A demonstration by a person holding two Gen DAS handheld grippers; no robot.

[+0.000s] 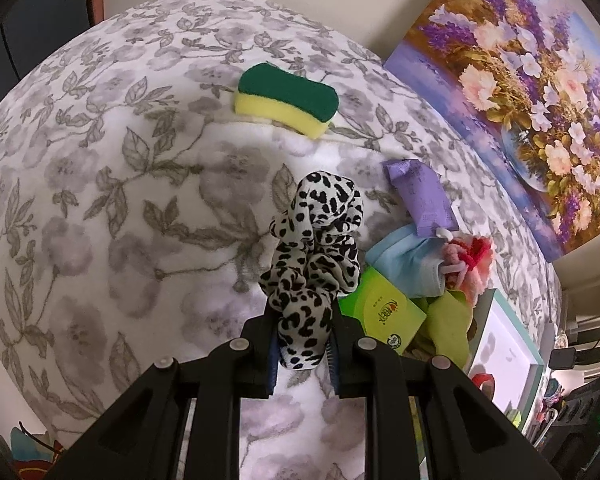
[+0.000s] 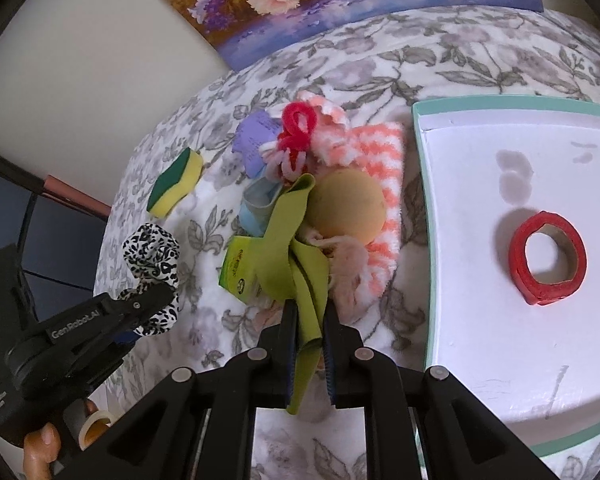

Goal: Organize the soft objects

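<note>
My left gripper (image 1: 302,320) is shut on a black-and-white leopard scrunchie (image 1: 320,240), which hangs above the floral blanket (image 1: 120,200). From the right wrist view, the left gripper (image 2: 156,300) and scrunchie (image 2: 152,256) are at the lower left. The right gripper (image 2: 308,308) is shut on a lime-green fabric band (image 2: 296,240) that trails up into a heap. In the heap lie a tan ball (image 2: 348,204), a pink striped cloth (image 2: 380,168), a red pipe cleaner (image 2: 298,124), a blue mask (image 2: 256,208), a purple packet (image 2: 254,140) and a green tissue pack (image 2: 240,268).
A green-and-yellow sponge (image 1: 286,98) lies apart at the back of the blanket. A white box with a teal rim (image 2: 424,200) sits right of the heap and holds a red tape roll (image 2: 546,258). A flower painting (image 1: 520,100) leans against the wall.
</note>
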